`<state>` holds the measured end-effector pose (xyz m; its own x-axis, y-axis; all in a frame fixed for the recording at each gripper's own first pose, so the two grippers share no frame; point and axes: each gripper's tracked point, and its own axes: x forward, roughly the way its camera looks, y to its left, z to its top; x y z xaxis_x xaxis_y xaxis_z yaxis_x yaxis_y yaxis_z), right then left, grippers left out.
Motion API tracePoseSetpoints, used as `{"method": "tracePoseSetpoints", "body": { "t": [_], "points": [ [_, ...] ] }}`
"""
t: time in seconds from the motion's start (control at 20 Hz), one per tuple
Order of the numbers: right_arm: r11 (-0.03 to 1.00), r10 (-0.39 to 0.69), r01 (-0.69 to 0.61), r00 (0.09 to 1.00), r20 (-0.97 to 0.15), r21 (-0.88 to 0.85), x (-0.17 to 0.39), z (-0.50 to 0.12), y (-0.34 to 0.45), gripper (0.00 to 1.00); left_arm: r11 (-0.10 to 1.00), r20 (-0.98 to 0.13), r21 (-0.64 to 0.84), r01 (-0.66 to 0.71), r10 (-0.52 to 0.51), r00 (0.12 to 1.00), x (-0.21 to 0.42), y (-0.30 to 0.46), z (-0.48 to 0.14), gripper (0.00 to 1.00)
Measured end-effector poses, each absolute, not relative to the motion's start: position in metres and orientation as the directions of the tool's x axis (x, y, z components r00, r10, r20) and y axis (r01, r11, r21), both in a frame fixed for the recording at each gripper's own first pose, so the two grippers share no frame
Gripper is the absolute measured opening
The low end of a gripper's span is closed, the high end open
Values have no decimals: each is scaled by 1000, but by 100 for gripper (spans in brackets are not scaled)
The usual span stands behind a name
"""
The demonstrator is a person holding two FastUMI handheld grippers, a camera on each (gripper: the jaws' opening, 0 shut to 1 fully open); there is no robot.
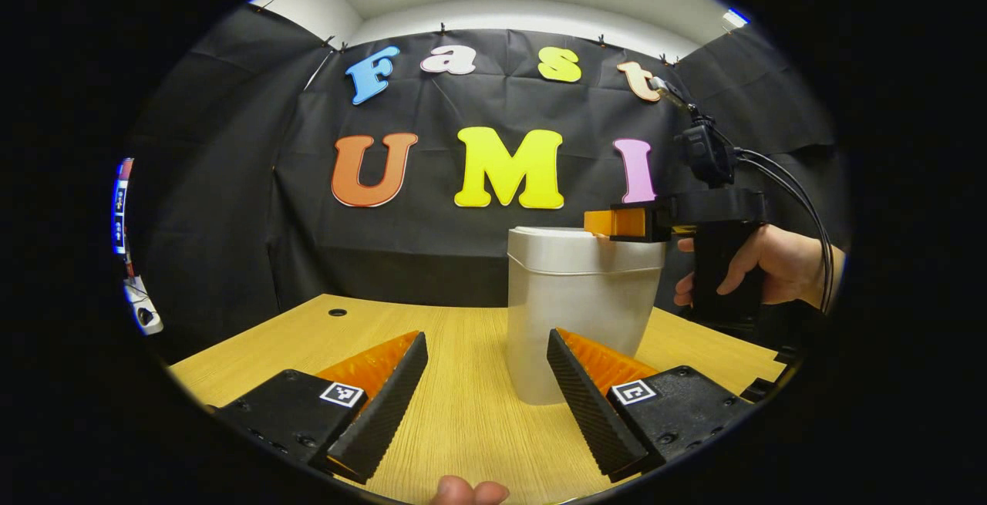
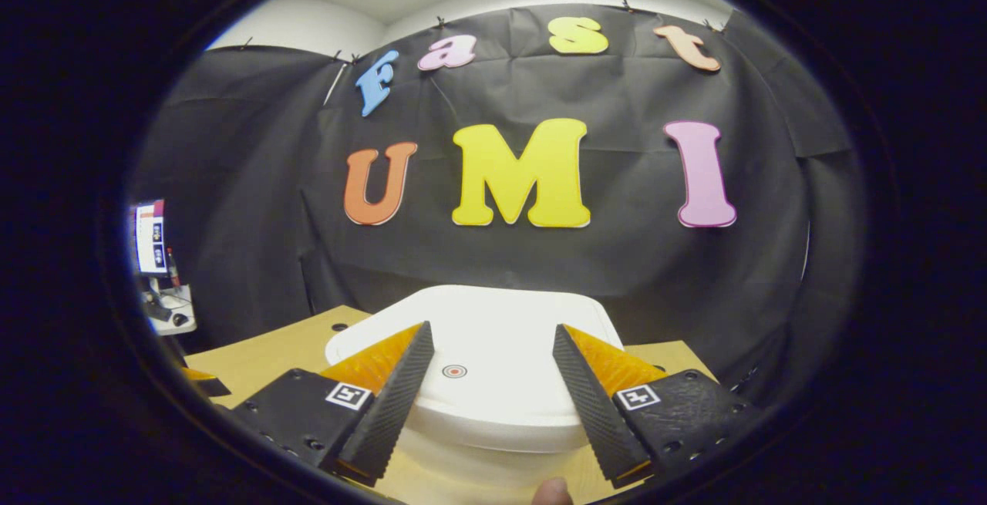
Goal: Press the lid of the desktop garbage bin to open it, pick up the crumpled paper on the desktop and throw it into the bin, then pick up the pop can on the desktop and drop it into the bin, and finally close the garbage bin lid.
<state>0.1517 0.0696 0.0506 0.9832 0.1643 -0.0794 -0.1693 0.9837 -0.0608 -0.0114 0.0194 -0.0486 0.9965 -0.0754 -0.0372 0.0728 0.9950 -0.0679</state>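
The white desktop bin (image 1: 574, 312) stands on the wooden table (image 1: 463, 420) with its lid (image 1: 567, 247) down. My left gripper (image 1: 486, 335) is open and low over the table, the bin just beyond its right finger. A hand (image 1: 771, 262) holds my right gripper (image 1: 613, 223) level at the lid's right edge. In the right gripper view the lid (image 2: 493, 320) lies flat right under my open right gripper (image 2: 492, 328), with a small red ring mark (image 2: 454, 371) between the fingers. Neither gripper holds anything.
The table has a dark cable hole (image 1: 337, 311) at its far left. Black cables (image 1: 802, 196) trail from the right gripper. Some equipment (image 1: 143, 312) stands beyond the table's left edge. The black cloth wall rises close behind the bin.
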Motion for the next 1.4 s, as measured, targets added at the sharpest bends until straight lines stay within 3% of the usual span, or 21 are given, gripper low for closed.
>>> {"method": "tracePoseSetpoints", "body": {
  "t": [0.7,1.1,1.4],
  "points": [
    [994,112,-111,993,30,-12,134,87,56,97,999,11,-39,-4,5,1000,-20,35,-24,100],
    [999,44,-41,989,144,-19,67,87,9,97,999,40,-39,-28,30,999,-19,33,-10,100],
    [999,-26,20,982,185,31,7,45,-15,96,999,54,-26,-39,41,998,-21,32,-2,100]
  ]
}}
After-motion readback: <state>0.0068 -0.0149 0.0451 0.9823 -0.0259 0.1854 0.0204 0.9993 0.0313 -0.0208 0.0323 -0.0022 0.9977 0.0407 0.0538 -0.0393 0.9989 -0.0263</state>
